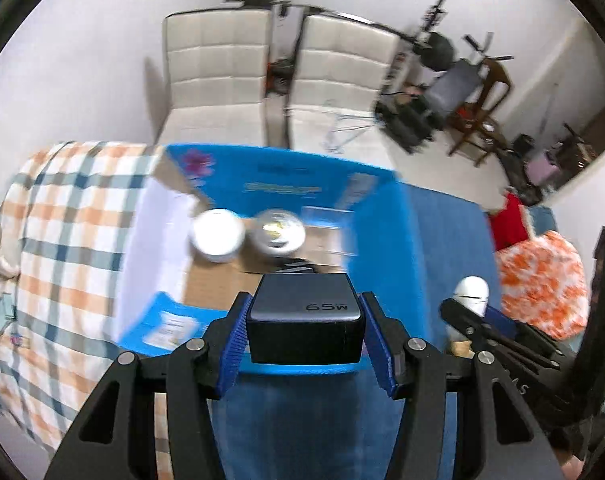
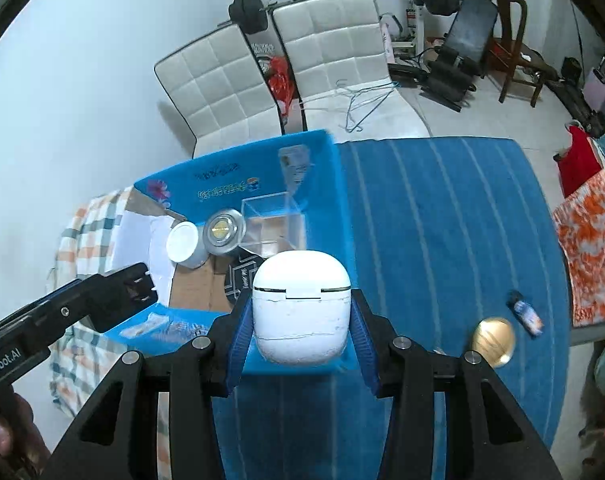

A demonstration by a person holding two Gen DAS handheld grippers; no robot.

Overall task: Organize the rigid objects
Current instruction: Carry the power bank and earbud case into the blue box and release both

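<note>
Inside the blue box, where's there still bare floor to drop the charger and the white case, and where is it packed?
Bare cardboard lies along the near part of the blue box, beside the white flap. The far side is crowded: white round tub, clear-lidded tin and clear cube sit in a row. The left claw holds the charger; the right claw holds the white case.

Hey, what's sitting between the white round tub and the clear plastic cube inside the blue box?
A round clear case with a gold coin inside sits between the white tub and the clear cube; the right wrist view shows it.
</note>
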